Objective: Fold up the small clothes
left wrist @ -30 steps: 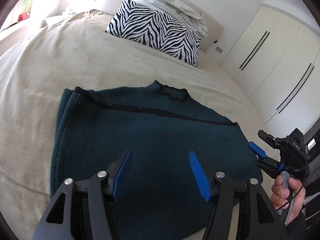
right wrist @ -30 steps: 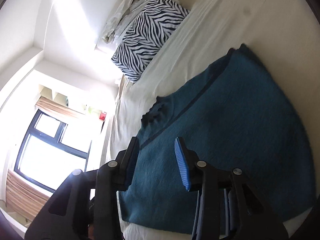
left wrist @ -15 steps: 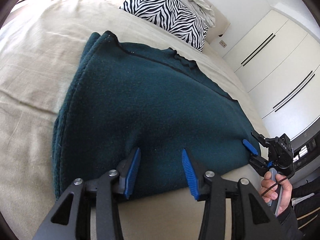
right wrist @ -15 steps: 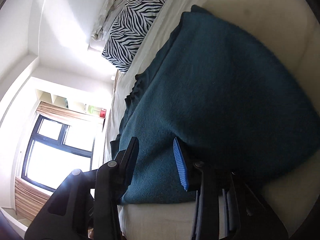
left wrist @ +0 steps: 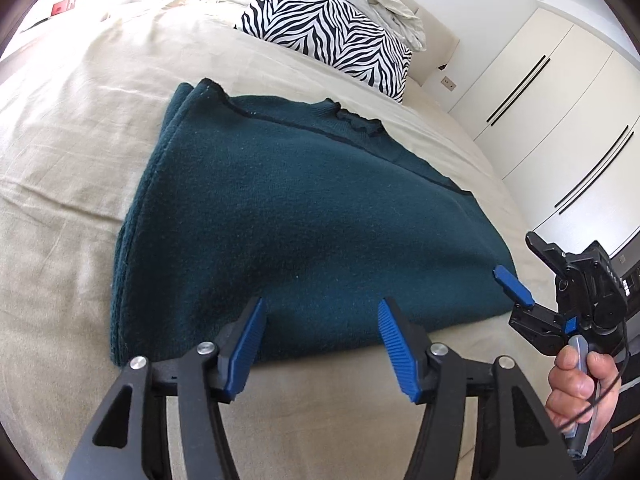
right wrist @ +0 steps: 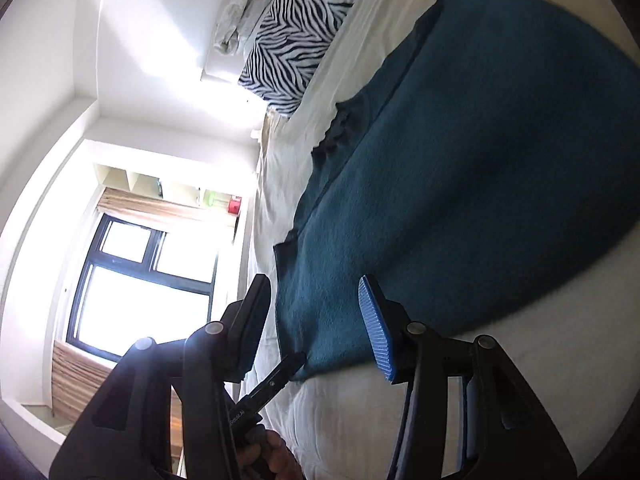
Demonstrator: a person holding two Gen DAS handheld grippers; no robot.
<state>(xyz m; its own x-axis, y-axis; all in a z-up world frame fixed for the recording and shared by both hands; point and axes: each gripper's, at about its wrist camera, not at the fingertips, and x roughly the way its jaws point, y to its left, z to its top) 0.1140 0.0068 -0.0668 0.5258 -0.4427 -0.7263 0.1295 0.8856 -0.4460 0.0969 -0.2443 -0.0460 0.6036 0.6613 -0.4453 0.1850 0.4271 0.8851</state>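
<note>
Since the earlier frame, you pulled your left tool (left wrist: 320, 340) back and spread it wider; it stood wide open, holding nothing, fingertips at the near hem of the folded teal sweater (left wrist: 304, 216). Your right tool (right wrist: 316, 316) was also spread wide and empty, straddling the sweater's (right wrist: 460, 184) near corner; whether a pad touched the fabric could not be told. That sweater lay flat on the beige bed (left wrist: 80, 128), below the zebra pillow (left wrist: 328, 40).
</note>
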